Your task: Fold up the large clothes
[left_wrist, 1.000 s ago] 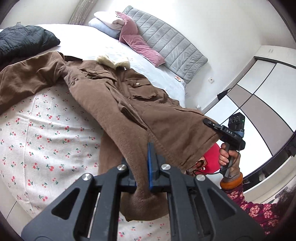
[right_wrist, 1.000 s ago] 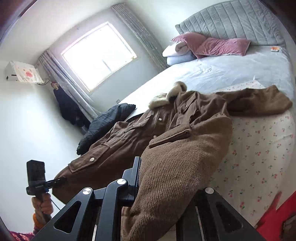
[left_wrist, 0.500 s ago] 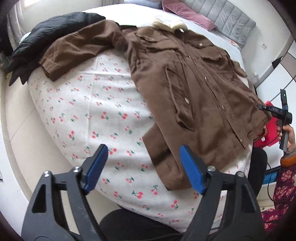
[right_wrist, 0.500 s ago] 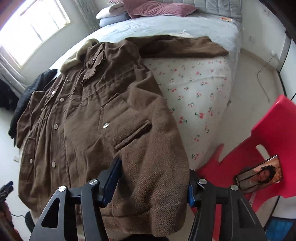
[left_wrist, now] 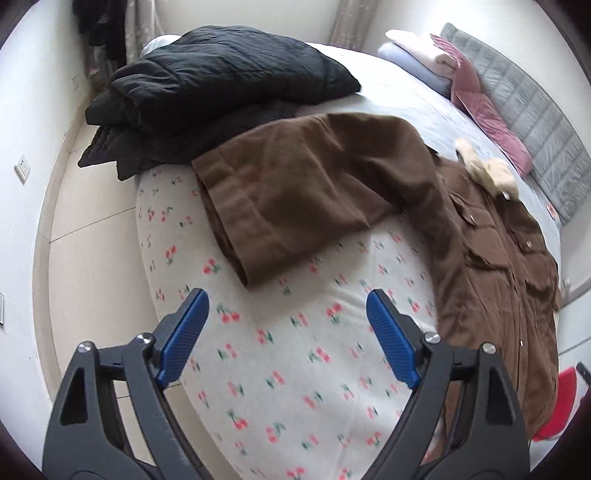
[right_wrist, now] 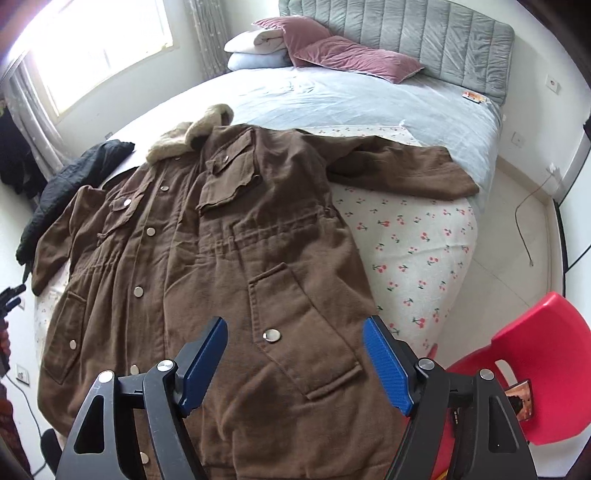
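The bed (right_wrist: 369,96) fills most of both views, its pale sheet running up to a grey quilted headboard (right_wrist: 406,33) at the top of the right wrist view. A white cover printed with red cherries (left_wrist: 295,350) lies over the near end of the bed.

Spread flat on that cover is the brown coat (right_wrist: 221,258), front side up, taking the centre and left of the right wrist view; its cream fleece collar (right_wrist: 188,136) points toward the upper left, and one sleeve stretches out to the right. In the left wrist view the other sleeve (left_wrist: 288,195) lies across the middle of the frame, its cuff resting on the cherry cover.

A black padded jacket (left_wrist: 221,92) is heaped at the upper left of the left wrist view, touching the sleeve's far edge. Pink pillows (right_wrist: 347,55) and folded bedding sit near the headboard. A red plastic chair (right_wrist: 532,362) stands at the lower right beside the bed.

The left gripper (left_wrist: 288,336) hangs above the cherry cover, fingers wide apart and holding nothing. The right gripper (right_wrist: 295,362) hangs above the coat's lower pocket, fingers likewise spread apart and empty.
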`<state>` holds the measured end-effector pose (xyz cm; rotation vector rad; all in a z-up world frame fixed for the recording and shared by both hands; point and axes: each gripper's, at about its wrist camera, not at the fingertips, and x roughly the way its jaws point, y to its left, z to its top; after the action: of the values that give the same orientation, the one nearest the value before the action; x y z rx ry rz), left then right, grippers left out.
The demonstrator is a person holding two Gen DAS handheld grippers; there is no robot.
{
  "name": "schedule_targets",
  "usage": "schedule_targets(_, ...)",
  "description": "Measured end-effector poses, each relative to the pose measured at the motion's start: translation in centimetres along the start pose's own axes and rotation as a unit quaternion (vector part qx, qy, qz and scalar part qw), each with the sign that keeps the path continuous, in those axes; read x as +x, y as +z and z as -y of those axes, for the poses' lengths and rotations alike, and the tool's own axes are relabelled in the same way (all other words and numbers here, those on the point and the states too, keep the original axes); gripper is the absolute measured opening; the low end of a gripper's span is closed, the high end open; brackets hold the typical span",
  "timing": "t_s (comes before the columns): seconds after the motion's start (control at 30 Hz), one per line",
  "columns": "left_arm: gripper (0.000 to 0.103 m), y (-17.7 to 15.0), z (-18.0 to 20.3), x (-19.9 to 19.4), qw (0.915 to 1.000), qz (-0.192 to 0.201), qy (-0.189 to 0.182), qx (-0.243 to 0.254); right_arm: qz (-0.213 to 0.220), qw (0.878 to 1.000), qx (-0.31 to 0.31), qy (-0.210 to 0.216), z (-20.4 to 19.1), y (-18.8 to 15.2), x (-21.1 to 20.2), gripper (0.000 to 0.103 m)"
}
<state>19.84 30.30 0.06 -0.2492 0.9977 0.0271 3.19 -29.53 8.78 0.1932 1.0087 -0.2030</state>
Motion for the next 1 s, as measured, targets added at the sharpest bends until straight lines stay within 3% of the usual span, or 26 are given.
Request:
schedule_targets(0.13, 0.087, 2.9, -3.7, 4.5, 0.9976, -0.014, -0.013, -0.066, -0.013, 0.999, -0.033, 0.006, -3.3, 0.6, 2.2, 0.077)
schedule_targets(0.2, 0.076, 3.8, -4.9, 6.2, 0.9944, -0.016, -0.028, -0.101, -0.019, 0.999, -0.044, 0.012, -4.8, 1.0, 3.3, 0.077)
schedule_targets(0.27, 0.020, 4.5, -5.0, 7.1, 0.9898, -0.019, -0.071, -0.121, -0.027, 0.998, -0.053, 0.017, -6.1, 1.4, 4.3, 0.077)
schedule_targets(0.33, 0.009, 5.3, -3.6, 6.2, 0.9922, -0.009, -0.065, -0.106, -0.033, 0.997, -0.061, 0.019, -7.5, 1.9, 5.4, 0.077)
schedule_targets(0.37, 0.008, 5.9, -2.5, 5.0, 0.9950, 0.007, -0.054, -0.083, -0.035, 0.997, -0.065, 0.020, -8.2, 2.1, 5.9, 0.077)
schedule_targets(0.5, 0.007, 9.2, 0.6, -2.3, 0.9952, 0.087, -0.041, -0.020, -0.040, 0.995, -0.090, 0.021, -10.9, 3.1, 7.2, 0.077)
schedule_targets(0.57, 0.007, 11.0, 1.2, -6.2, 0.9923, 0.123, 0.014, 0.001, -0.037, 0.994, -0.100, 0.022, -11.9, 3.6, 7.4, 0.077)
schedule_targets(0.63, 0.007, 13.0, 0.7, -8.3, 0.9850, 0.136, 0.104, 0.015, -0.032, 0.993, -0.108, 0.028, -12.9, 4.0, 7.4, 0.077)
schedule_targets(0.7, 0.008, 14.6, -0.6, -8.3, 0.9852, 0.117, 0.125, 0.007, -0.028, 0.993, -0.111, 0.034, -13.5, 4.3, 7.5, 0.077)
schedule_targets(0.8, 0.014, 15.3, -2.1, -4.3, 0.9760, 0.042, 0.213, 0.016, -0.026, 0.993, -0.111, 0.042, -14.0, 4.4, 7.7, 0.077)
schedule_targets(0.83, 0.022, 14.9, -2.6, -3.1, 0.9716, 0.020, 0.235, 0.017, -0.027, 0.993, -0.110, 0.044, -14.1, 4.4, 7.8, 0.077)
schedule_targets(0.9, 0.026, 13.6, -2.6, -2.1, 0.9597, 0.021, 0.279, 0.025, -0.028, 0.992, -0.109, 0.049, -13.8, 4.3, 7.7, 0.077)
schedule_targets(0.93, 0.037, 13.0, -2.4, -2.2, 0.9540, 0.038, 0.295, 0.038, -0.028, 0.992, -0.109, 0.050, -13.5, 4.2, 7.6, 0.077)
schedule_targets(0.97, 0.058, 12.4, -1.5, -2.2, 0.9529, 0.050, 0.295, 0.053, -0.029, 0.992, -0.109, 0.048, -13.2, 4.3, 7.5, 0.077)
schedule_targets(1.0, 0.067, 11.7, -0.4, -2.3, 0.9555, 0.058, 0.282, 0.065, -0.029, 0.993, -0.106, 0.045, -12.6, 4.4, 7.3, 0.077)
